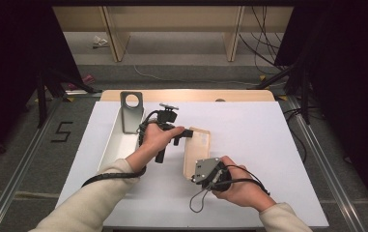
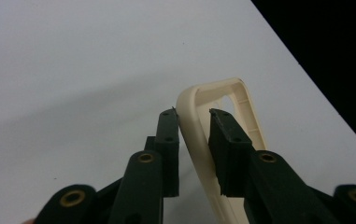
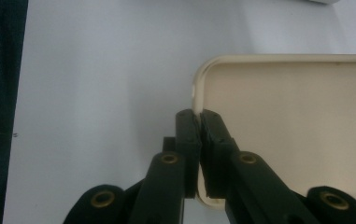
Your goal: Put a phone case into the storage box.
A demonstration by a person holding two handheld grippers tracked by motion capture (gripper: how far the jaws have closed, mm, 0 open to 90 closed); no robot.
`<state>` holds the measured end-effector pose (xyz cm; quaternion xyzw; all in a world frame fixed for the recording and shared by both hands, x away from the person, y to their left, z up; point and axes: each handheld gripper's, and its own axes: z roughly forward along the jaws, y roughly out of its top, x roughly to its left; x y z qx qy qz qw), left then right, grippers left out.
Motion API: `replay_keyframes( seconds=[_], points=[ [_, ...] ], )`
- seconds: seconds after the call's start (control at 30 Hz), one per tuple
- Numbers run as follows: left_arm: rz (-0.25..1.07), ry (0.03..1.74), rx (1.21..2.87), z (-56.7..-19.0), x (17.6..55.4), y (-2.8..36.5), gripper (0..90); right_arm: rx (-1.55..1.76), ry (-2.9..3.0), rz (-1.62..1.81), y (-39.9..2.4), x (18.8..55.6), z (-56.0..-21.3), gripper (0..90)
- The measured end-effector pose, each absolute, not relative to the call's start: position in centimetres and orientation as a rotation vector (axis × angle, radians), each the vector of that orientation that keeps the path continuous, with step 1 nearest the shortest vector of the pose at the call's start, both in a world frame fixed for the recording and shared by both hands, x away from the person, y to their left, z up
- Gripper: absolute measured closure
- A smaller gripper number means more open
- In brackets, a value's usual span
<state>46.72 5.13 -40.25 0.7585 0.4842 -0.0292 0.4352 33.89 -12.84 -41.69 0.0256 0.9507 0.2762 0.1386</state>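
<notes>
A cream phone case (image 1: 198, 145) lies hollow side up in the middle of the white table (image 1: 268, 145). My left gripper (image 1: 187, 133) reaches in from the left and is shut on the rim at the case's far end. In the left gripper view, the left gripper (image 2: 193, 112) has one jaw outside and one inside the case (image 2: 248, 100). My right gripper (image 1: 194, 176) is at the case's near end. In the right gripper view, the right gripper (image 3: 199, 114) pinches the thin rim at a corner of the case (image 3: 288, 121).
A long white tray (image 1: 116, 142) lies left of the case, with an upright grey metal plate with a round hole (image 1: 132, 108) at its far end. Cables trail from both grippers. Black stands and floor cables flank the table.
</notes>
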Motion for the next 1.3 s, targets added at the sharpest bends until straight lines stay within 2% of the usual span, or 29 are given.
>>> replay_keyframes(
  seconds=[0.37, 0.5, 0.6, 0.8, 0.9, 1.07, 1.3],
  points=[
    [-0.045, 1.107, 1.828, -38.5, 44.9, 4.2, 81.2, 0.078, 2.759, 0.738, -12.7, 34.0, -42.4, 87.8],
    [0.003, 1.047, 1.830, -37.9, 44.2, 3.9, 82.2, 0.097, 2.750, 0.730, -12.7, 34.1, -42.5, 86.0],
    [0.089, 1.006, 1.853, -37.7, 43.7, 3.9, 82.4, 0.137, 2.718, 0.763, -13.0, 34.4, -42.5, 75.8],
    [0.148, 0.967, 1.816, -37.7, 43.2, 4.9, 82.3, 0.266, 2.650, 0.855, -13.7, 34.8, -42.1, 45.6],
    [0.204, 0.951, 1.800, -37.5, 42.9, 5.6, 82.2, 0.342, 2.619, 0.917, -14.1, 35.1, -41.9, 36.0],
    [0.252, 0.951, 1.755, -37.4, 42.4, 7.0, 82.2, 0.458, 2.564, 1.011, -14.9, 35.4, -41.6, 25.7],
    [0.277, 0.969, 1.691, -37.3, 42.0, 8.9, 82.1, 0.546, 2.524, 1.089, -15.9, 35.7, -41.5, 20.7]
  ],
)
